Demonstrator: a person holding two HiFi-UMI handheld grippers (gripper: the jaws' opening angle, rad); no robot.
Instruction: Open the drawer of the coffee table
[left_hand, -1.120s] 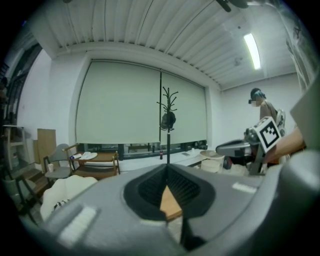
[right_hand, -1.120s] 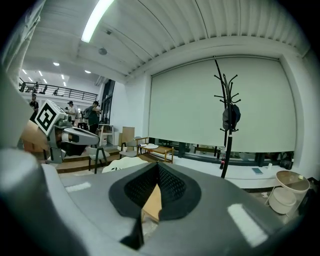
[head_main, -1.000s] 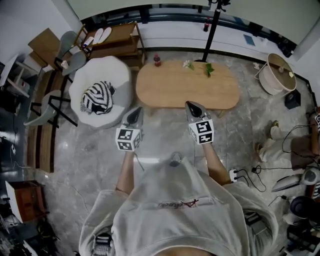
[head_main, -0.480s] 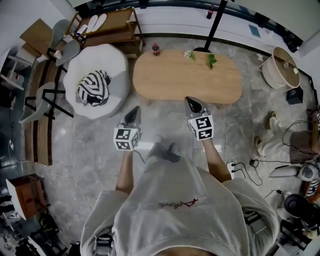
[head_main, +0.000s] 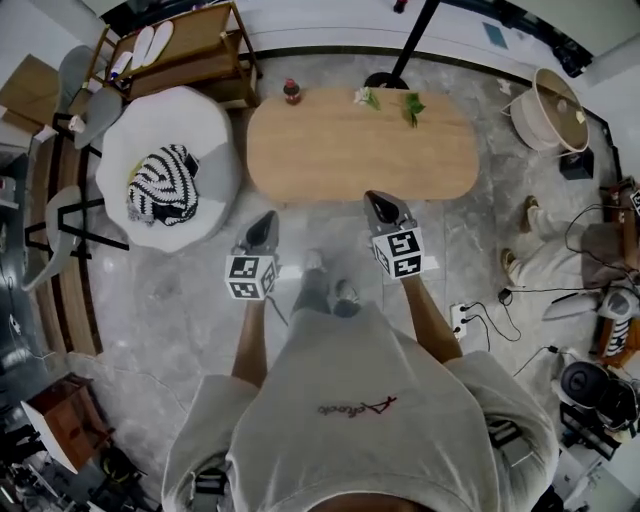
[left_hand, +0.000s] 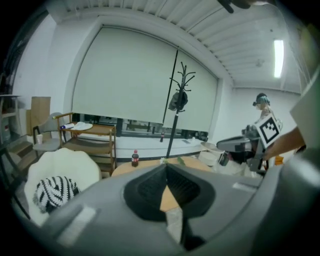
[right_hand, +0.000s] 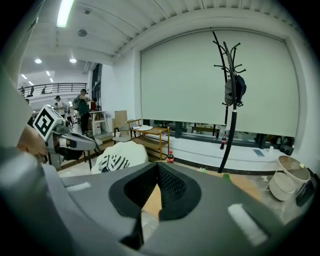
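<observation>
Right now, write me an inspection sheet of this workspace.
Surface: coffee table, oval wooden top, mostly bare.
Job's things: drawer, not visible in any view.
Clutter: small bottle and sprigs along the table's far edge.
Grippers: left tongs and right tongs both shut, holding nothing, on the table's near side.
Cables: power strip and loose cables on the floor at right.
Surroundings: white chair with a striped cushion at left, wooden shelf behind it, coat stand beyond the table, pale basket at right.
</observation>
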